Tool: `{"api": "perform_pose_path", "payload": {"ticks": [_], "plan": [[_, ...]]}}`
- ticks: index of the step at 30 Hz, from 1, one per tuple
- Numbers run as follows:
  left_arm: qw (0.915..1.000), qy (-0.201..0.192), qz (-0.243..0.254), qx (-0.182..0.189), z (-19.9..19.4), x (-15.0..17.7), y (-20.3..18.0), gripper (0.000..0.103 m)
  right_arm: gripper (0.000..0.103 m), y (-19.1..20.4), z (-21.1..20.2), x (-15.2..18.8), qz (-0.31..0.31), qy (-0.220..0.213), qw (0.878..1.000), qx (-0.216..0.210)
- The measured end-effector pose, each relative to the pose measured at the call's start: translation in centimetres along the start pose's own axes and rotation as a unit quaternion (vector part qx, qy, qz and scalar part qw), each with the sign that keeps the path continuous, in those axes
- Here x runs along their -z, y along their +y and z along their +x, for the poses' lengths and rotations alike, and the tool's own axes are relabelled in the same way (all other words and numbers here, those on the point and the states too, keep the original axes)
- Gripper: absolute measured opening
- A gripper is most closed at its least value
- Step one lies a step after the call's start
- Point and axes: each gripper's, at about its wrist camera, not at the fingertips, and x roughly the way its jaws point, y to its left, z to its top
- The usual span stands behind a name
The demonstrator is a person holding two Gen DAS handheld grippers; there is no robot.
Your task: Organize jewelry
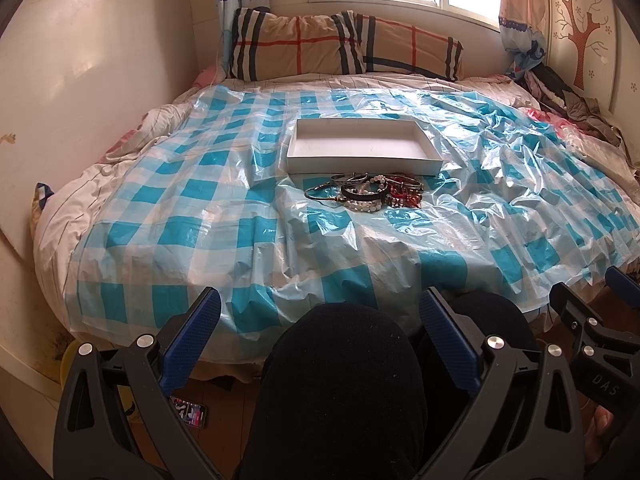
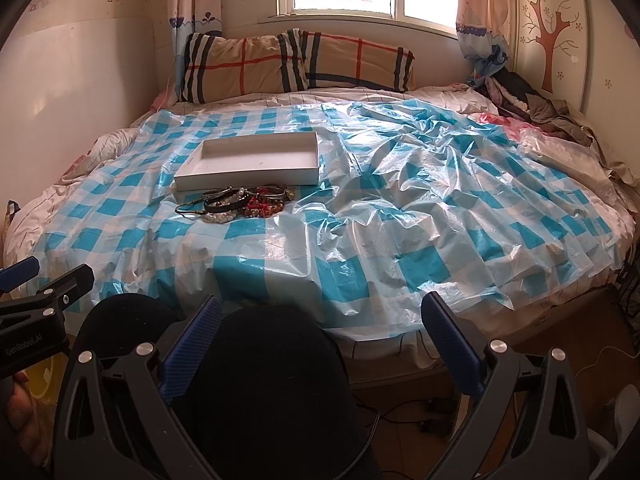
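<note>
Just before the white box [image 1: 362,148], touching its near wall, the jewelry [image 1: 366,194] lies heaped, perhaps tangled. Both grippers, left [image 1: 320,340] and right [image 2: 320,340], gape empty, well short. Nothing started; next, reach and pinch one bracelet.

The right gripper [image 1: 580,292] body reads "DAS". The left gripper [image 2: 44,276] body reads "GenRobot.AI". Nothing else is legible.

A pile of bracelets [image 1: 366,192] is lying at frame centre on the plastic sheet [image 1: 200,200], just before the tray [image 1: 362,162], pillows [image 1: 340,46] sitting behind.
</note>
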Motion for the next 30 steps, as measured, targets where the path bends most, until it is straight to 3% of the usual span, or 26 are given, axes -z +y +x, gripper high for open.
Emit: {"api": "perform_pose_path", "payload": {"ticks": [25, 30], "plan": [[1.0000, 0.009, 0.000, 0.003, -0.4, 1.9, -1.1, 0.095, 0.096, -0.5, 0.3, 0.2, 0.003, 0.005, 1.000, 0.000], [0.9999, 0.015, 0.002, 0.002, 1.0, 0.2, -0.6, 0.095, 0.096, -0.4, 1.8, -0.3, 0.006, 0.015, 1.000, -0.001]]}}
